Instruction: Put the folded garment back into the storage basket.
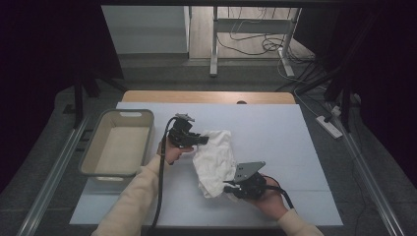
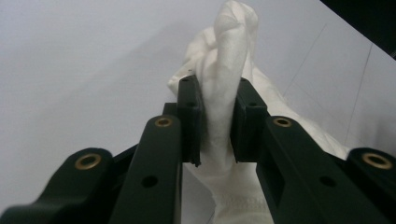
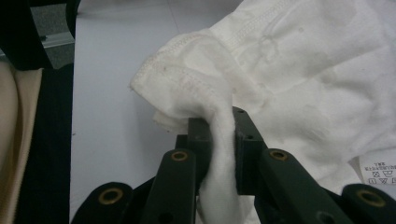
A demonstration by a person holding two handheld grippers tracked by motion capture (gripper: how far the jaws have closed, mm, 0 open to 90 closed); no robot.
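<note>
**Both grippers pinch one white cloth**

The left gripper [image 1: 199,139] and right gripper [image 1: 230,187] each clamp a fold of the white cloth [image 1: 215,160], crumpled at frame centre (stitched hem, a care label at its lower right). It lies on the pale table [image 1: 275,132]; a grey tub [image 1: 115,142] sits left. The room's edges are dark.

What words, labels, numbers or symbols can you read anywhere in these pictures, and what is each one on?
No text can be read.
Care tag sewn to the white garment: a line of small print above a row of laundry symbols, too small and blurred to read.
Grippers, basket and table: no lettering to be seen.
</note>
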